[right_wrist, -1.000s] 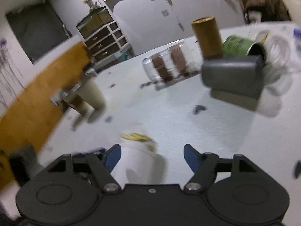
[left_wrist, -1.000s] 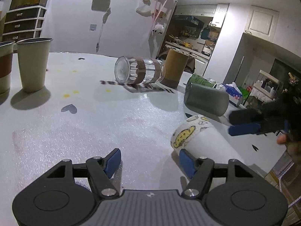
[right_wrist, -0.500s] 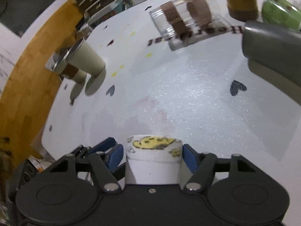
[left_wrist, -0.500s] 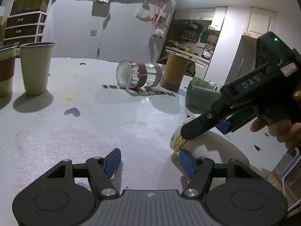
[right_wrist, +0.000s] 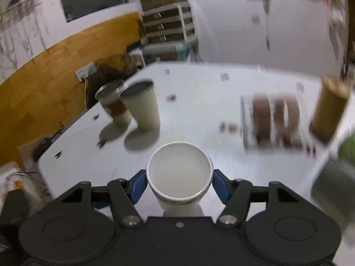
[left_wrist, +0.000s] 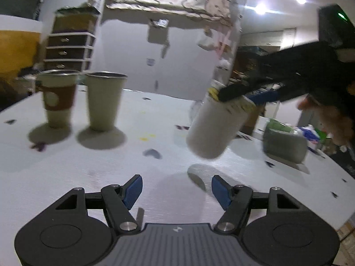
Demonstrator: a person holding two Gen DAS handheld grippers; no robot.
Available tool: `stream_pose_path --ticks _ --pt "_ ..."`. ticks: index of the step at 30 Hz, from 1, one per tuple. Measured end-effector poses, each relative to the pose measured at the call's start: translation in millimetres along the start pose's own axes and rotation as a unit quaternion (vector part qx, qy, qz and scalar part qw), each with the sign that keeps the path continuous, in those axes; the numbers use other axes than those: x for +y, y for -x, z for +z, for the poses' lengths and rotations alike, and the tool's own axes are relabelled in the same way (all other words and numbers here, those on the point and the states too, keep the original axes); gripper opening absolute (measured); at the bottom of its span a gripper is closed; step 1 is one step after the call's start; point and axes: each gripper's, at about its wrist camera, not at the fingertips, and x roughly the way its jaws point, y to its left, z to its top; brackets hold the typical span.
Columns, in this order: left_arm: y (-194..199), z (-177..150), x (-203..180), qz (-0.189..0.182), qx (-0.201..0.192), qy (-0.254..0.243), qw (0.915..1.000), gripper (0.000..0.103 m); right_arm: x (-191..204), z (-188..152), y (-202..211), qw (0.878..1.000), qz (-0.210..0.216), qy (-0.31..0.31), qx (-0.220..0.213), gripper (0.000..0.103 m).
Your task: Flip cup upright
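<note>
A white paper cup [left_wrist: 216,125] with yellow print near its rim hangs tilted above the white table [left_wrist: 66,177], mouth up, base toward the table. My right gripper [left_wrist: 241,95] is shut on it near the rim. In the right wrist view the cup [right_wrist: 179,173] sits between the blue pads [right_wrist: 138,187], its open mouth facing the camera. My left gripper [left_wrist: 176,188] is open and empty, low over the table in front of the cup.
Two upright tumblers [left_wrist: 104,100] stand at the left, one with a brown sleeve [left_wrist: 58,95]. A clear glass with brown bands [right_wrist: 274,122] lies on its side. A brown cylinder [right_wrist: 329,108] and a grey cup on its side [left_wrist: 285,145] are at the right.
My right gripper closed on the white cup, lifted it off the table and turned it so its mouth faces up. My left gripper shifted left and stayed open.
</note>
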Motion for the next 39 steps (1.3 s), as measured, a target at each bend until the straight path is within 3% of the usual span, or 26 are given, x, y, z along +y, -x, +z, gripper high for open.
stream_pose_path --ticks 4,9,18,26,29,30,32,39 --pt "10.7 -1.8 8.7 0.026 -0.02 -0.001 0.9995 0.091 18.7 23.3 -26.7 0.997 -0.031 0.042 -0.048 0.065" --pt "17.5 -5.2 14.6 0.038 -0.036 -0.006 0.9986 0.103 39.0 46.1 -64.2 0.995 -0.047 0.064 -0.065 0.065" --pt "21.8 -12.3 19.4 0.037 -0.039 -0.015 0.9984 0.103 49.2 70.3 -116.4 0.993 -0.077 0.064 -0.07 0.065" --pt "25.0 -13.7 21.6 0.035 -0.043 -0.014 0.9984 0.103 41.9 72.4 -131.8 0.994 -0.078 0.036 -0.063 0.065" --pt "26.4 -13.4 20.7 0.034 -0.045 -0.016 0.9983 0.103 41.7 69.6 -131.4 0.994 -0.075 0.038 -0.069 0.067" --pt "26.8 -13.5 20.1 0.034 -0.046 -0.016 0.9982 0.103 42.4 68.1 -130.6 0.994 -0.072 0.041 -0.071 0.077" --pt "26.1 -12.7 20.3 0.034 -0.046 -0.017 0.9982 0.103 41.0 65.7 -124.8 0.994 -0.061 0.042 -0.078 0.086" --pt "30.3 -7.6 16.8 0.039 -0.056 -0.024 0.9974 0.103 41.2 54.3 -81.2 0.991 -0.036 0.034 -0.124 0.087"
